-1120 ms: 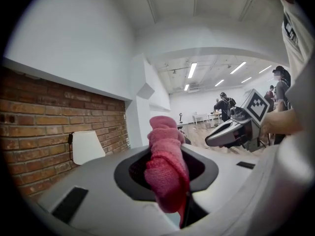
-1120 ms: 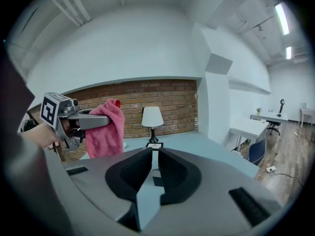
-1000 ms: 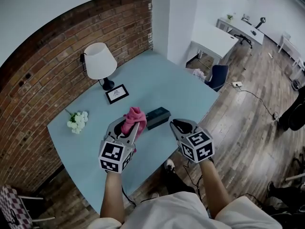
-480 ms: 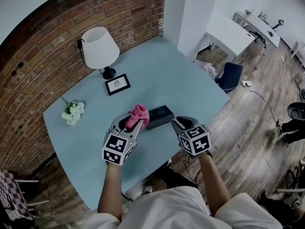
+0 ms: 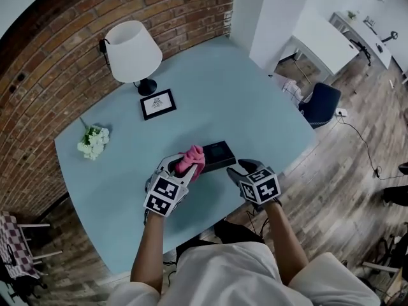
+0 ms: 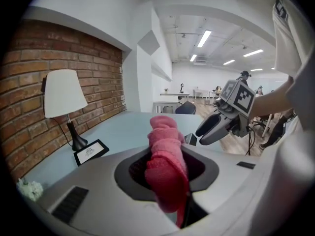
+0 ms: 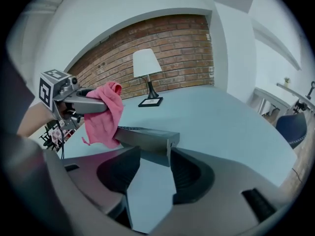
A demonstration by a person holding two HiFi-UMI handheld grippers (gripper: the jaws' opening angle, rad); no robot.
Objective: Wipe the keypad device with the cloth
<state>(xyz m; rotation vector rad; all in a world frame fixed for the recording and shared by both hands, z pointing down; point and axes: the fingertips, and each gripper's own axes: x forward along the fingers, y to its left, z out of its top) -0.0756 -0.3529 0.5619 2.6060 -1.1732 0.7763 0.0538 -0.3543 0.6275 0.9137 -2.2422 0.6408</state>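
Clenching a crumpled pink cloth (image 5: 193,158) in the left claw (image 5: 180,169), at one end of the flat black keypad device (image 5: 217,153). Opening the right claw (image 5: 241,169), the device's other end between its jaws, unpressed, on the pale blue counter (image 5: 210,101).

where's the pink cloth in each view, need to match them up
Head view: pink cloth at centre, in the left tool, at the keypad device's left end.
Left gripper view: pink cloth low centre, between the jaws.
Right gripper view: pink cloth left of centre, hanging by the device's far end.
Shared landmark: white lamp, in all three.
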